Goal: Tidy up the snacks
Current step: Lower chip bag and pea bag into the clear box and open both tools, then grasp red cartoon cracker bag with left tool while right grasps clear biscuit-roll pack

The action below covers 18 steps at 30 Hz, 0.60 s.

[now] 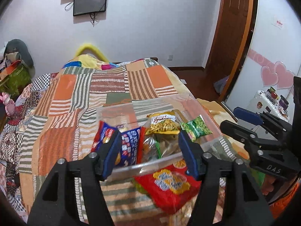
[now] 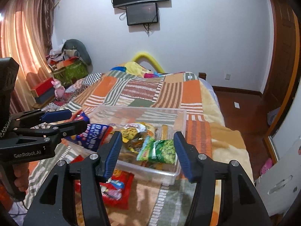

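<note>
A patchwork quilt (image 1: 79,98) of orange, green and brown striped squares is covering the bed, and a clear rectangular plastic bin (image 2: 150,171) is sitting on it near the foot end. Two dark wall-mounted screens (image 2: 141,3) are hanging on the white wall behind the bed, and a brown wooden door (image 1: 231,28) is standing at the right.

The left gripper (image 1: 150,148) is hovering over the bin's near rim, its blue-padded fingers (image 1: 188,150) spread wide with nothing between them. The right gripper (image 2: 146,154) is hanging above the bin's near end, its fingers equally wide apart and gripping nothing. Each gripper is showing at the edge of the other's view.

Inside the bin, a blue and red snack bag (image 1: 129,145) is leaning against the left wall, a yellow bag of stick-shaped crisps (image 1: 162,124) is lying toward the far side, and a green bag of peas (image 2: 160,150) is resting at the right. A flat red snack packet (image 1: 169,186) is lying on the quilt just outside the bin's near wall.
</note>
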### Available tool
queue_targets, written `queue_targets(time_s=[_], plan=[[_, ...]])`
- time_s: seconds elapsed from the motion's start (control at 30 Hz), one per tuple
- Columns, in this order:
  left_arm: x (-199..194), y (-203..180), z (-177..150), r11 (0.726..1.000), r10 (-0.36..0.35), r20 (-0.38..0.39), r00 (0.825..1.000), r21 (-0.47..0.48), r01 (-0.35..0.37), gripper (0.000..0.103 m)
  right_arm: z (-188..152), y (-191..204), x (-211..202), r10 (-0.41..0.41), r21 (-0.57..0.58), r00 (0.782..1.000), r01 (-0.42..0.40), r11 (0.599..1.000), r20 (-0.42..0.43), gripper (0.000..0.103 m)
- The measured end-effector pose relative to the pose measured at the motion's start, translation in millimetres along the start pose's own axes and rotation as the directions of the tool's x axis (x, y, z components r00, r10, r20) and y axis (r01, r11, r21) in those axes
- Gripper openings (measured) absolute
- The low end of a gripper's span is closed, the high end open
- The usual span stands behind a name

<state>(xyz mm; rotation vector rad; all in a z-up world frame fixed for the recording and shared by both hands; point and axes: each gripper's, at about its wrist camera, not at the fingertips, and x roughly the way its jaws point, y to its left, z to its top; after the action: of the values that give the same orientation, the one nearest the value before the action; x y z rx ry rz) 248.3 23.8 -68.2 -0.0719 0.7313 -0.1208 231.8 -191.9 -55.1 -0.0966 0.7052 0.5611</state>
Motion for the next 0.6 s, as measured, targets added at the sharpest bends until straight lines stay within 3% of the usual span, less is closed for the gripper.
queue_targets(time_s=[0.3, 0.6], plan=[[-16, 20, -48, 0.999, 0.019, -0.074, 0.997, -0.029, -0.022, 0.073, -26, 11, -10, 0.030, 0.013, 0.999, -0.029, 0.999, -0.022, 0.068], [-12, 36, -106, 0.997, 0.025, -0.169, 0.985, -0.069, -0.037, 0.073, -71, 25, 4, 0.085, 0.078, 0.985, -0.074, 0.994, -0.151, 0.075]])
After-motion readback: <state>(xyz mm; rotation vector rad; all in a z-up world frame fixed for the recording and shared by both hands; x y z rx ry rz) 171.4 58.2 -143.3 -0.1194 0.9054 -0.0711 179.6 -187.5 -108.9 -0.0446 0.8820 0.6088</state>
